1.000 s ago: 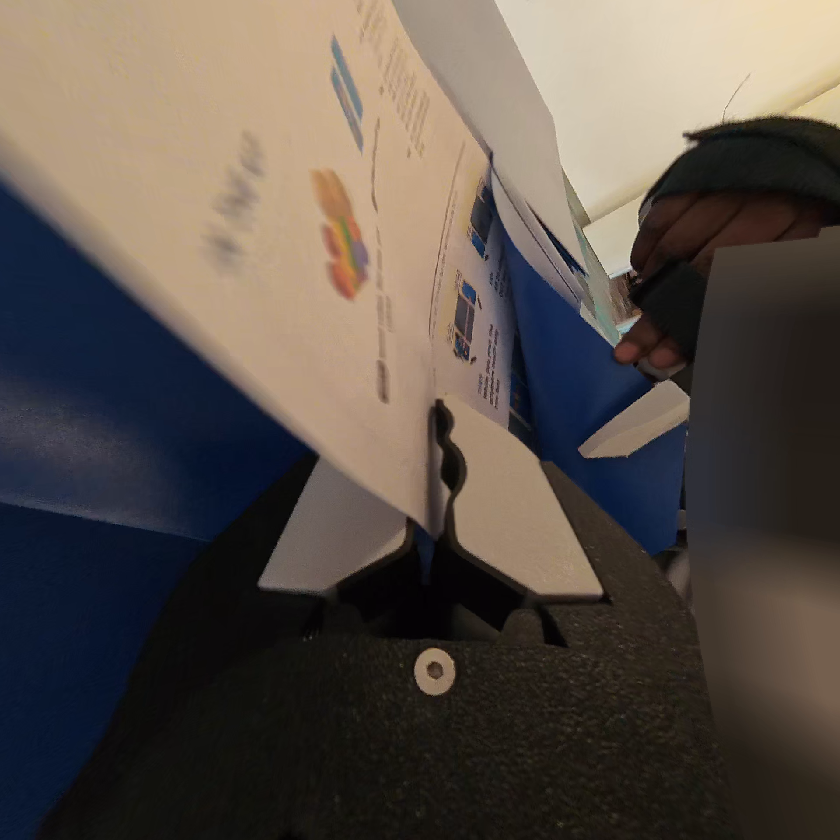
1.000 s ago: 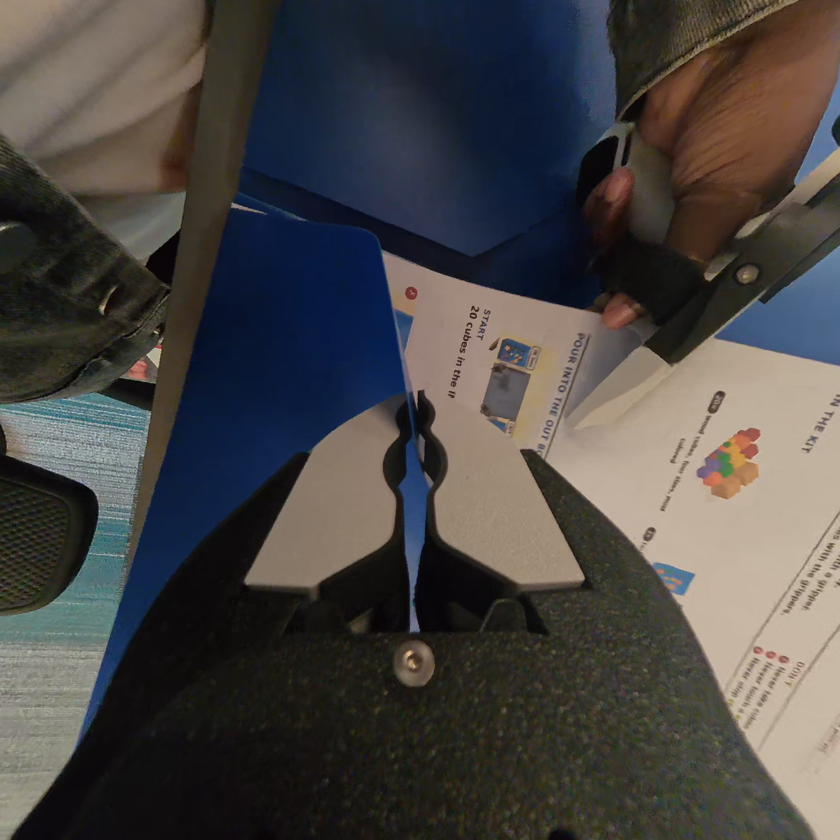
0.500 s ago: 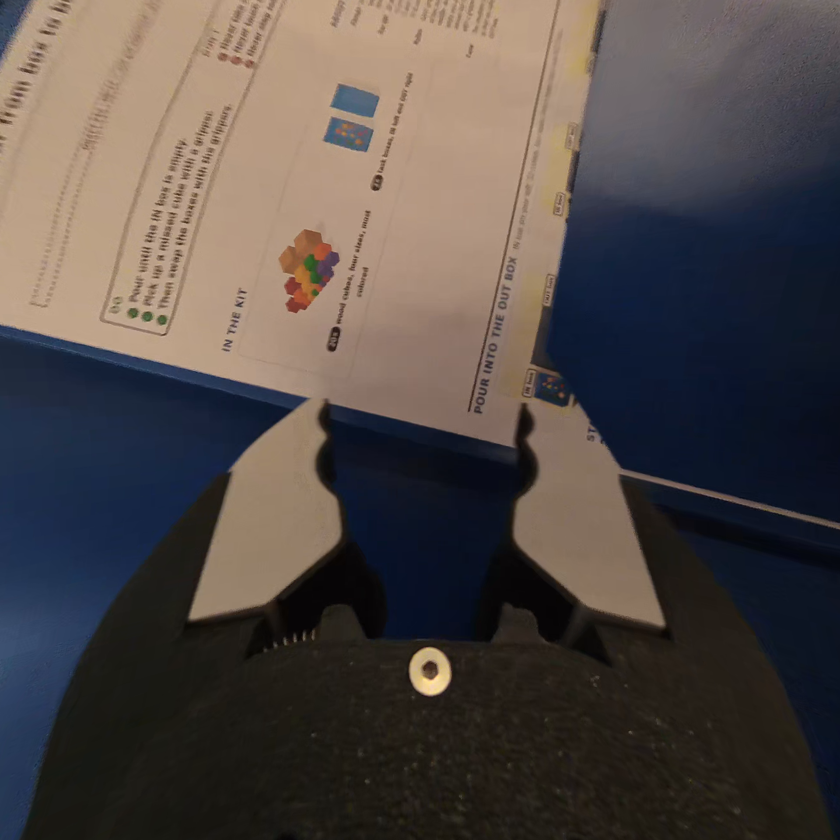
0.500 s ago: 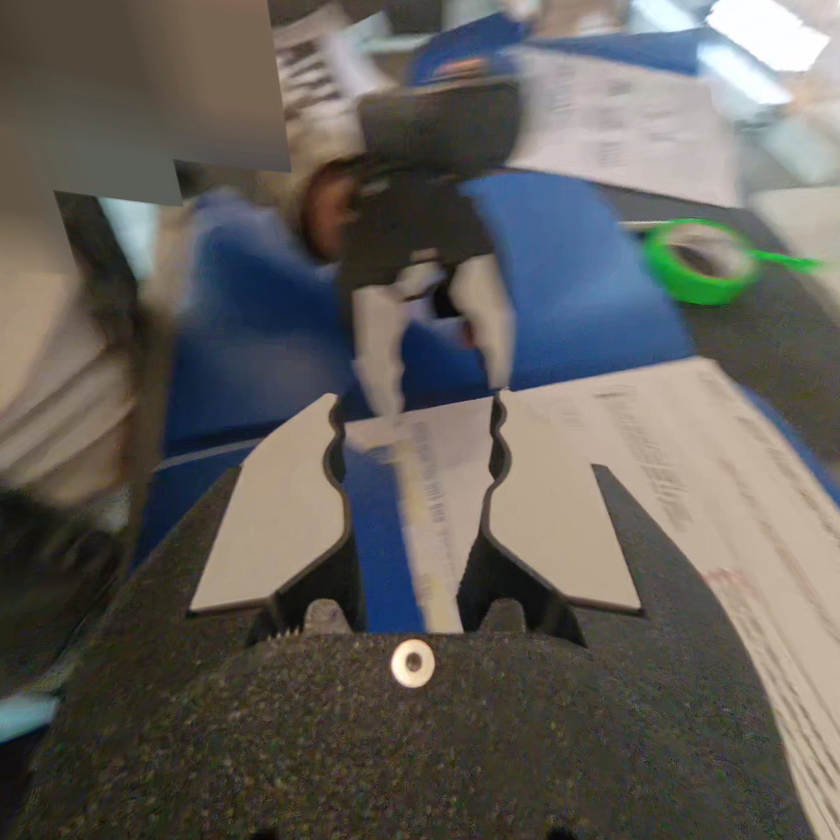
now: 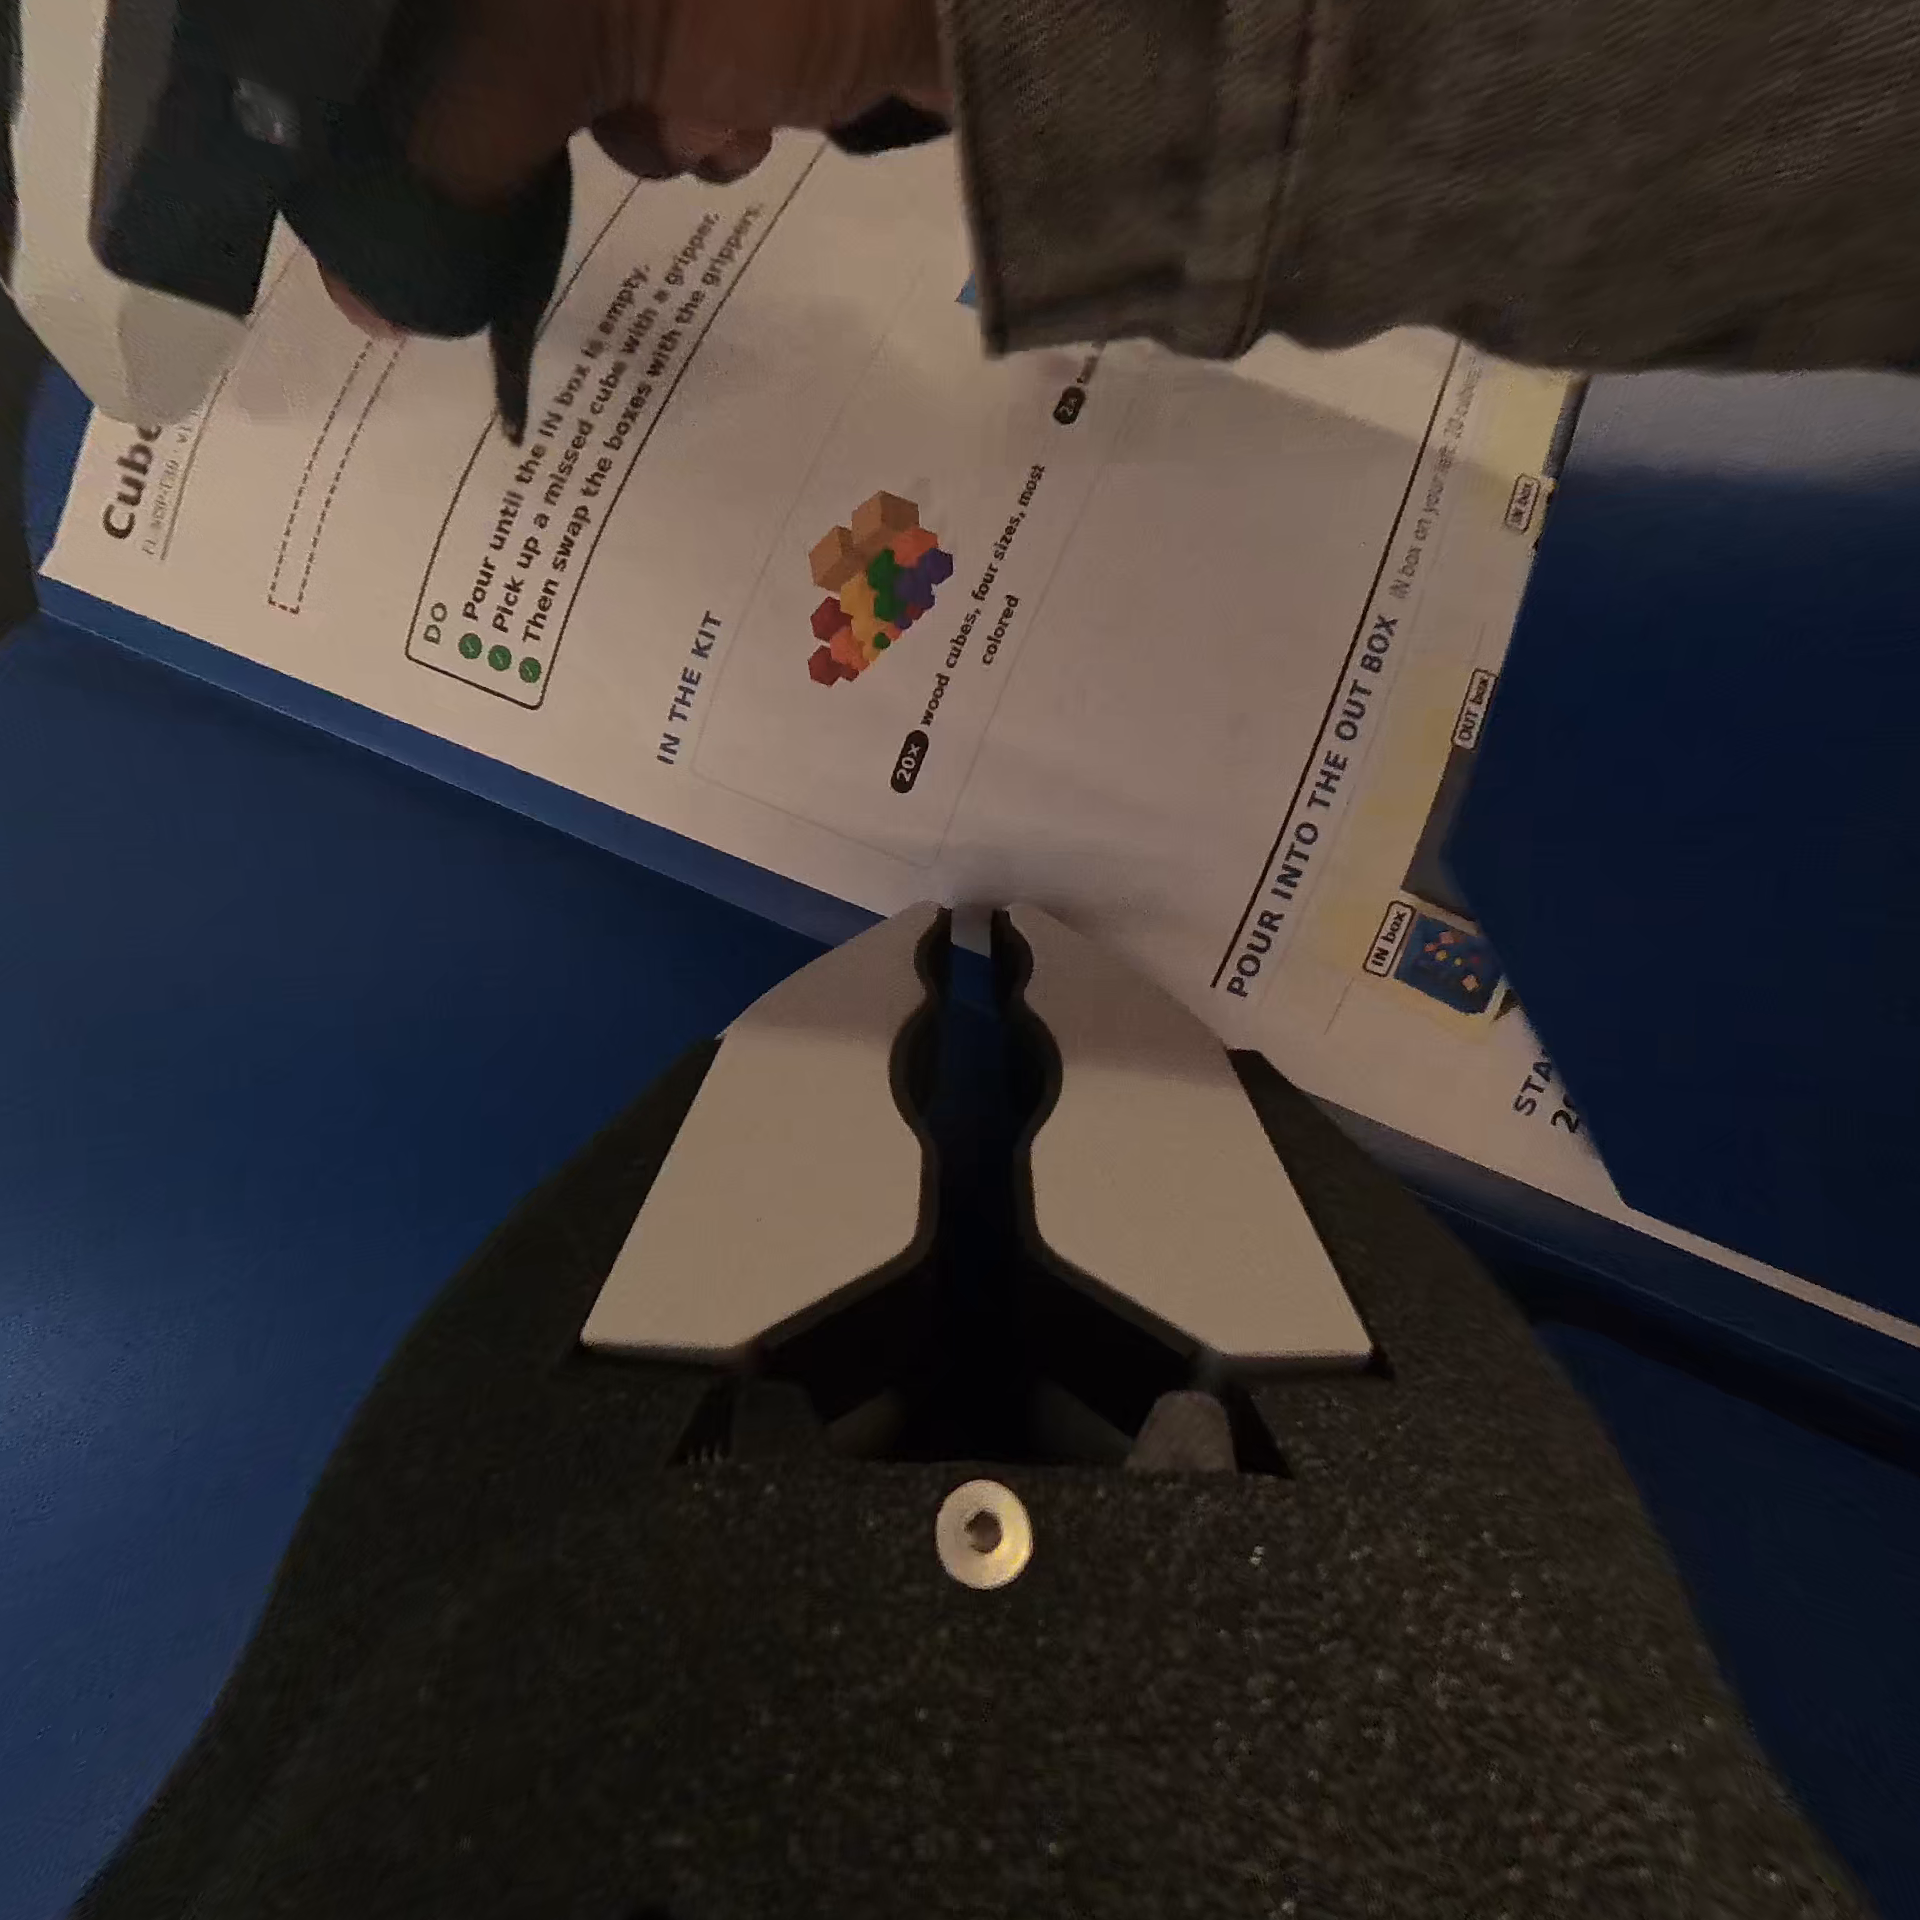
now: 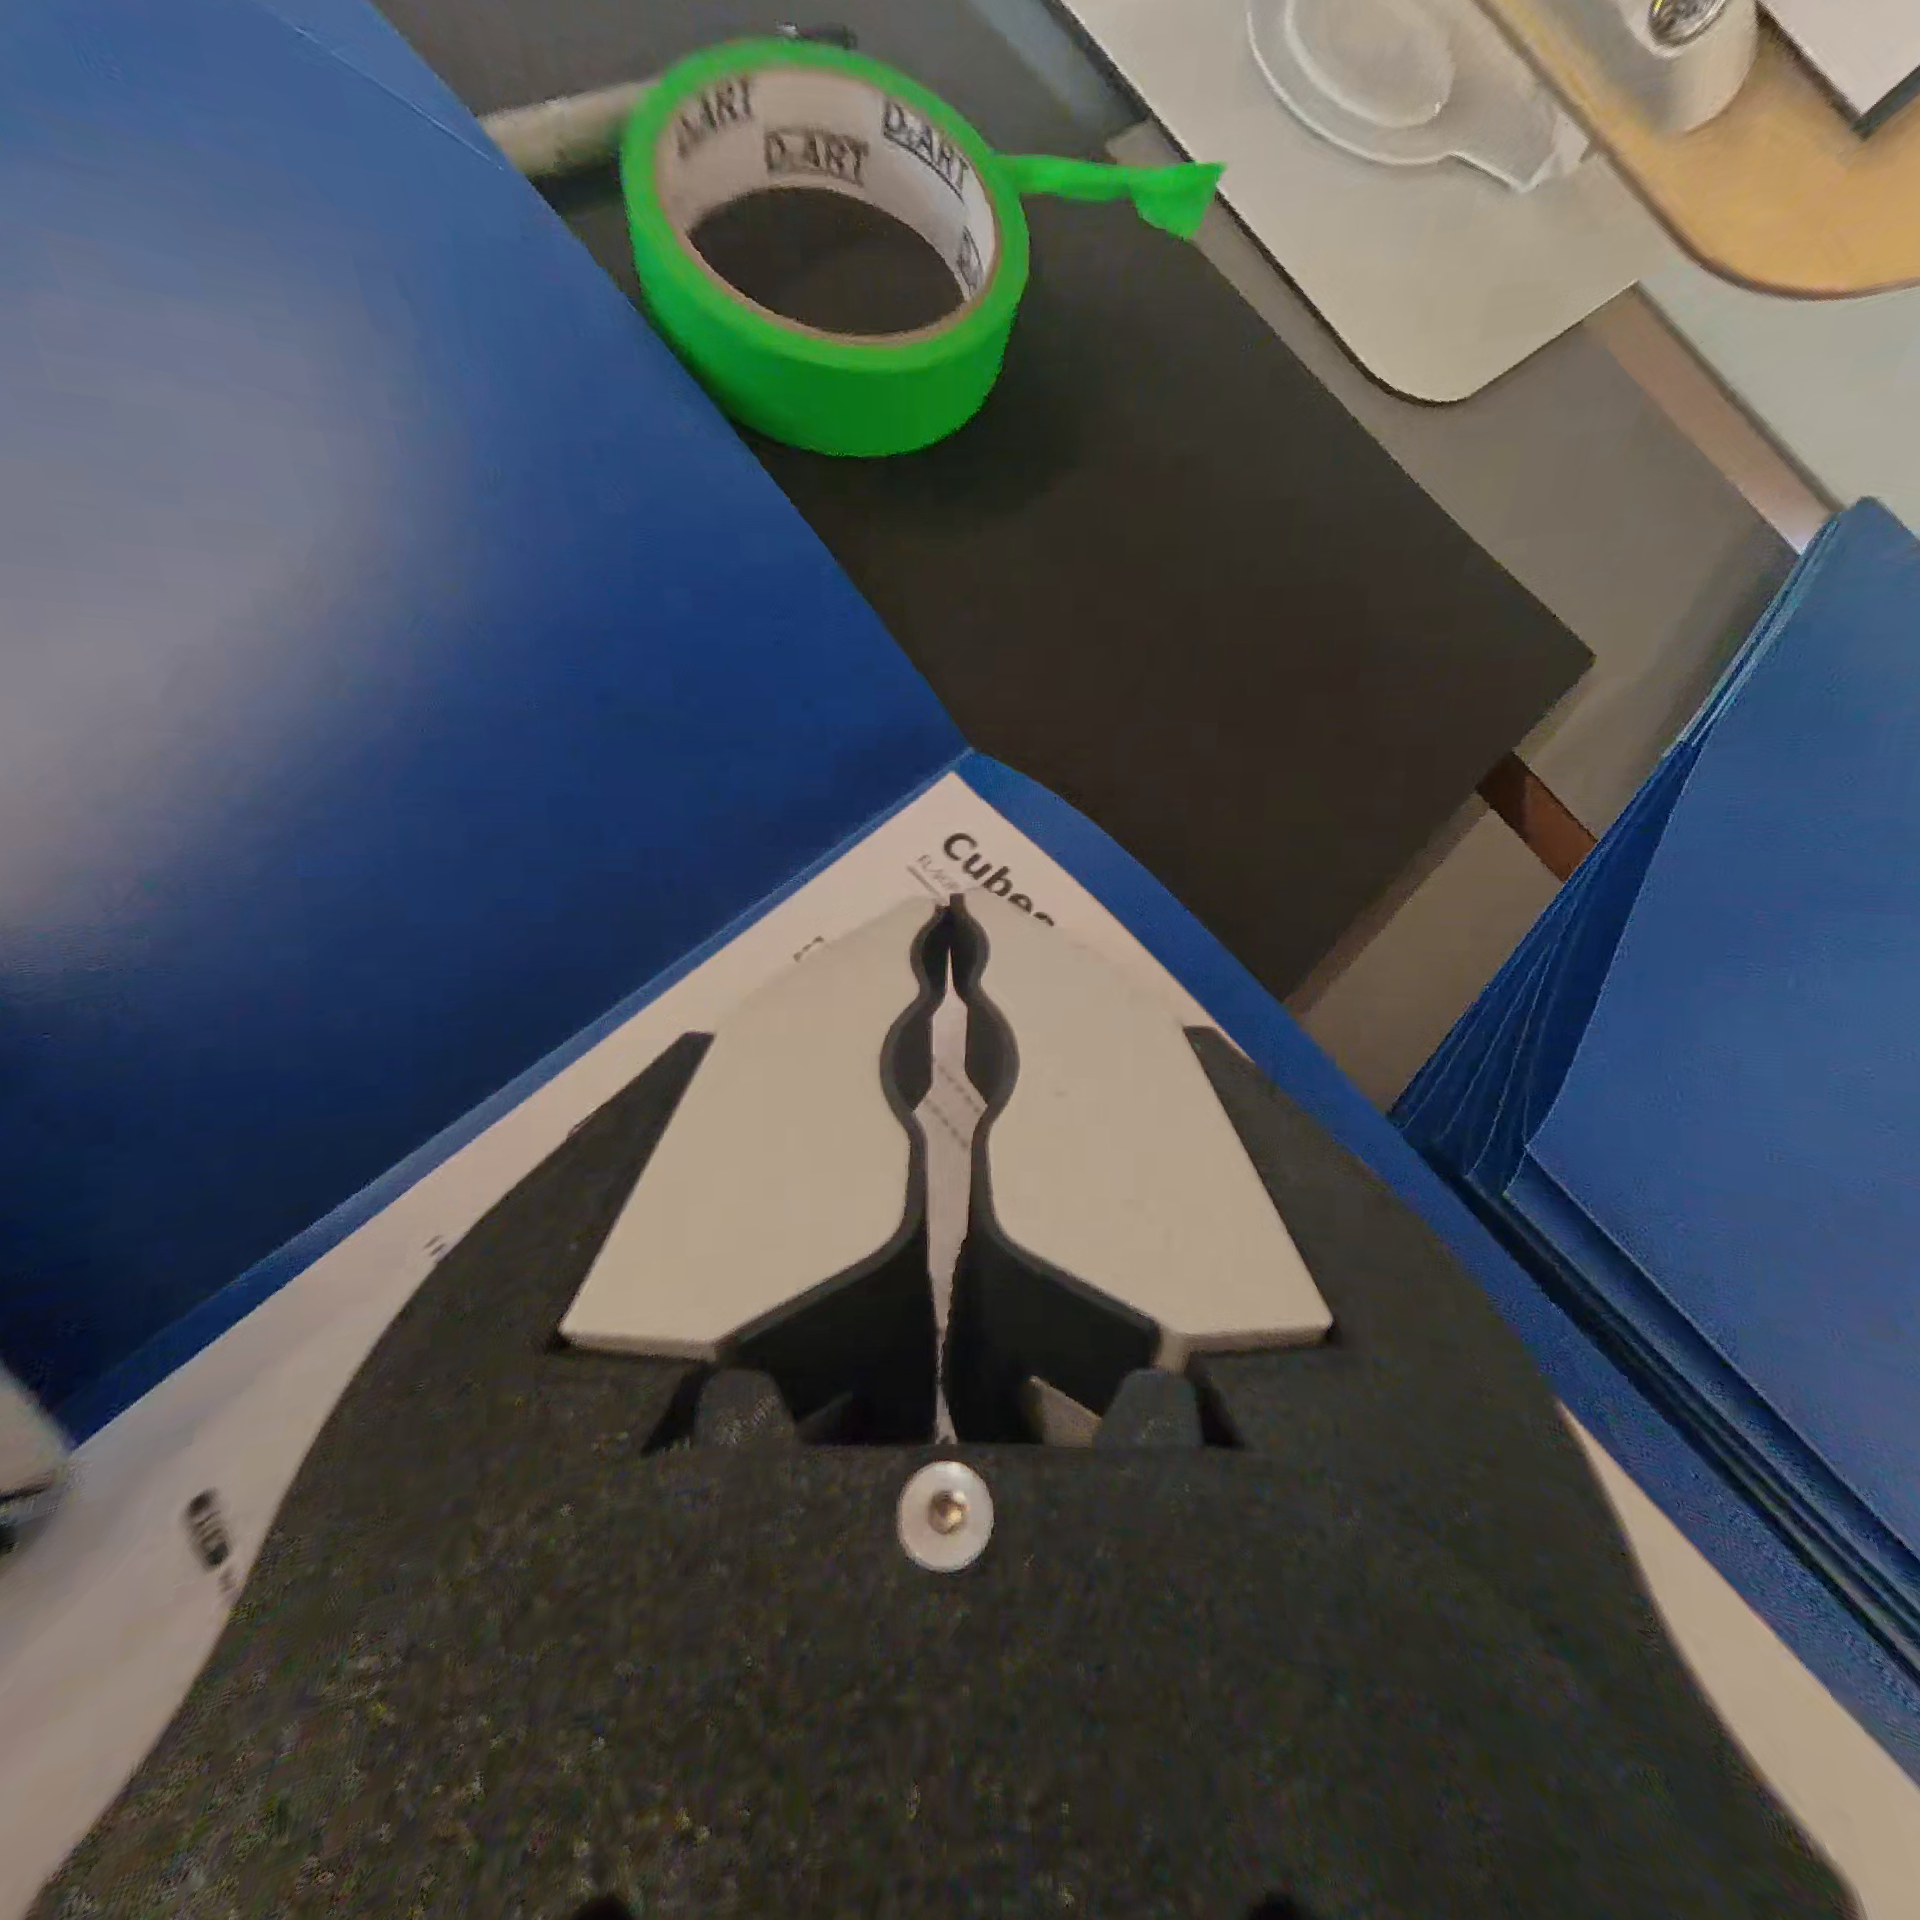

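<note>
While the left gripper [image 5: 971,920] pinches the sheet's [image 5: 1091,644] near edge in the blue folder [image 5: 312,935], the right gripper [image 6: 951,914], pressed together, rests over its corner beside green tape [image 6: 826,249].

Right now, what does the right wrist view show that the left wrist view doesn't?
Only the right view shows the green tape roll on the dark table and a stack of blue folders. Only the left view shows the sheet's coloured cube picture and a hand holding the right claw. Both show the printed sheet on the open blue folder.
</note>
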Demonstrator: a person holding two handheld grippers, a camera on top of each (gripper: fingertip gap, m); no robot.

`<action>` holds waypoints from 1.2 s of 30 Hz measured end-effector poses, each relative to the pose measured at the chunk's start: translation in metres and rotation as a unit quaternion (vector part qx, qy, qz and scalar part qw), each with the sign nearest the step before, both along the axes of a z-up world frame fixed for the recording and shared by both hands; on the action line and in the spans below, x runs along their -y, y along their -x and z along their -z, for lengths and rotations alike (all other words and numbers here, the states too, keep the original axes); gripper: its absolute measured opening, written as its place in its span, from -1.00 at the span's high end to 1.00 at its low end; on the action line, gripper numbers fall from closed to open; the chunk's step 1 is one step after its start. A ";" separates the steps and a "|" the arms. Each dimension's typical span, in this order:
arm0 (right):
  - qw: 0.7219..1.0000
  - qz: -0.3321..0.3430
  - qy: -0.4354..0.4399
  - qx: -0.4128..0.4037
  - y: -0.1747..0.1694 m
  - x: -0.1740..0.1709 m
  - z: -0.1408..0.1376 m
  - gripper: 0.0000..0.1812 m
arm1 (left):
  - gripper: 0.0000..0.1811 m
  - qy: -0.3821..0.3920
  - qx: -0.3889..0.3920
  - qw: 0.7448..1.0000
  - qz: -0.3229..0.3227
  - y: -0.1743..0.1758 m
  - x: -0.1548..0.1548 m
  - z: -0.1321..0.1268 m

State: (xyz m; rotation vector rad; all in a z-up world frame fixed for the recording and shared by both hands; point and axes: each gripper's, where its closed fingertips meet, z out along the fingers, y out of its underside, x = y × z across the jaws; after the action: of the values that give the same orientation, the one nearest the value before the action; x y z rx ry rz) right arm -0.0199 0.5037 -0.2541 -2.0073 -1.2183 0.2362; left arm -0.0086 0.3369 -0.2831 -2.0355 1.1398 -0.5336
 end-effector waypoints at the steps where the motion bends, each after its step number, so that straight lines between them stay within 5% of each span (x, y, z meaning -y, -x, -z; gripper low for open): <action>1: 1.000 0.000 -0.001 0.006 0.000 -0.002 0.004 1.00 | 0.90 -0.003 0.002 1.000 -0.001 0.000 0.000 0.000; 10: 0.998 0.006 -0.002 0.056 -0.008 -0.005 0.035 1.00 | 0.89 0.022 0.008 1.000 -0.002 0.000 0.003 -0.001; 13: 0.998 0.004 -0.013 0.056 -0.008 -0.005 0.035 1.00 | 0.89 0.000 0.038 0.999 -0.012 0.014 -0.009 -0.032; 16: 0.998 0.003 -0.024 0.052 -0.008 -0.005 0.036 1.00 | 0.73 -0.096 0.026 0.994 -0.044 0.077 -0.050 -0.089; 21: 0.998 0.001 -0.048 0.033 -0.007 -0.005 0.036 1.00 | 0.96 -0.219 -0.051 0.959 -0.171 0.282 -0.182 -0.154; 24: 0.998 0.005 -0.063 0.018 -0.008 -0.005 0.035 1.00 | 0.99 -0.095 -0.026 0.960 -0.264 0.397 -0.260 -0.122; 27: 0.997 0.006 -0.076 0.021 -0.008 -0.005 0.035 1.00 | 1.00 -0.007 -0.010 0.932 -0.363 0.471 -0.311 -0.074; 32: 0.997 0.008 -0.076 0.010 -0.007 -0.005 0.035 1.00 | 0.99 -0.031 -0.059 0.913 -0.402 0.511 -0.361 -0.029; 36: 0.997 0.008 -0.079 0.008 -0.007 -0.005 0.035 1.00 | 0.99 -0.055 -0.107 0.917 -0.381 0.509 -0.382 -0.016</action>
State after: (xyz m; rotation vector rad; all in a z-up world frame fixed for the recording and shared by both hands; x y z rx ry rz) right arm -0.0126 0.5086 -0.2890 -1.8847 -1.1921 0.1107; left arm -0.5175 0.7193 -0.2674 -2.2579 0.3911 0.1447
